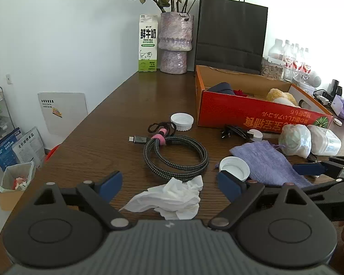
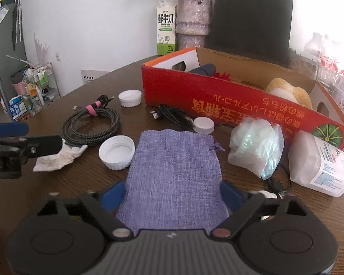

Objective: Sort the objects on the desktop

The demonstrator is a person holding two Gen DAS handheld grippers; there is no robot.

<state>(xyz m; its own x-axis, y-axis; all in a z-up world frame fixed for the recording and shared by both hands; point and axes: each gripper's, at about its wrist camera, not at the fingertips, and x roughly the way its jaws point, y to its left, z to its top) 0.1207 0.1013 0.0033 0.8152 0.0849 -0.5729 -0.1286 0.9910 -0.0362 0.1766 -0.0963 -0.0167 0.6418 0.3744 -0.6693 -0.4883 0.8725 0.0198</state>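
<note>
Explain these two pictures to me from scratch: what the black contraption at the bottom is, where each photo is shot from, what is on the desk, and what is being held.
The black contraption is a hand-held grabbing tool; a person carries one in each hand, each with a camera looking along its fingers. One picture comes from the left tongs, the other from the right tongs.

On the brown table lie a crumpled tissue, a coiled braided cable, two white lids, a purple cloth pouch, a plastic-wrapped bundle and a red cardboard box already holding a plush toy.

Nothing is held. The left tongs stand open around the tissue; the right tongs stand open on either side of the pouch, which lies flat between them.
</note>
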